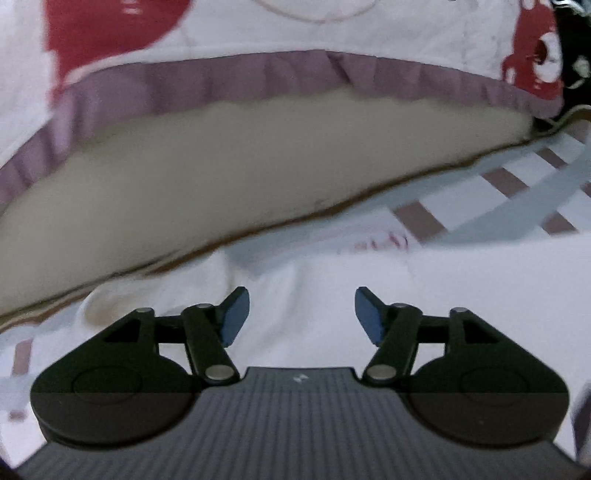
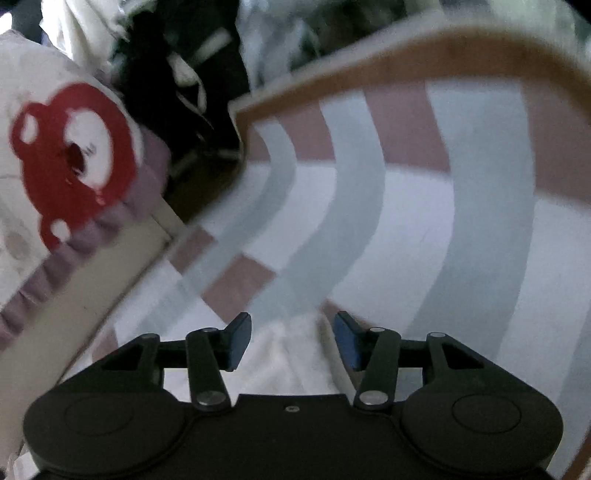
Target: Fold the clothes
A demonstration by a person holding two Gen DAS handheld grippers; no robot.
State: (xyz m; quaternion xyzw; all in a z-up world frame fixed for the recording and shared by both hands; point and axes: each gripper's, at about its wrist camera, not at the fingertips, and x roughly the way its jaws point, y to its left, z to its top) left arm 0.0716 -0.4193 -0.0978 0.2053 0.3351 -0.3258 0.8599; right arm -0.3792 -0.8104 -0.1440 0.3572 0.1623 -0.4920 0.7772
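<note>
My left claw [image 1: 302, 315] stands wide, its blue-padded fingers well apart and holding nothing; below and ahead of it lies a white garment [image 1: 314, 288], rumpled, with a faint reddish mark on it further out; the garment rests on a checked cloth [image 1: 517, 192] of white, pale blue and dusty pink squares. Beyond that cloth runs a plain beige band [image 1: 221, 166]; I cannot tell what it is; it meets the cloth along a thin brown edge. Above the band sits a white fabric with red cartoon prints [image 1: 480, 33], finished with a gathered mauve frill [image 1: 221, 77] along its near edge. A dark heap [image 1: 572, 55] shows at the far right; it is too blurred to name.

My right claw [image 2: 291, 341] is also wide and empty; a fold of the white garment [image 2: 291, 354] lies beneath the gap between its fingers, though I cannot tell whether the pads touch it. The checked cloth [image 2: 480, 184] spreads ahead and to the right, reaching a brown border [image 2: 406, 62] at the far edge. To the left are the beige band [image 2: 92, 295], the mauve frill [image 2: 74, 254] and the white fabric with a red bear-shaped print [image 2: 74, 158]; behind them lie dark clothes [image 2: 184, 74], blurred.
</note>
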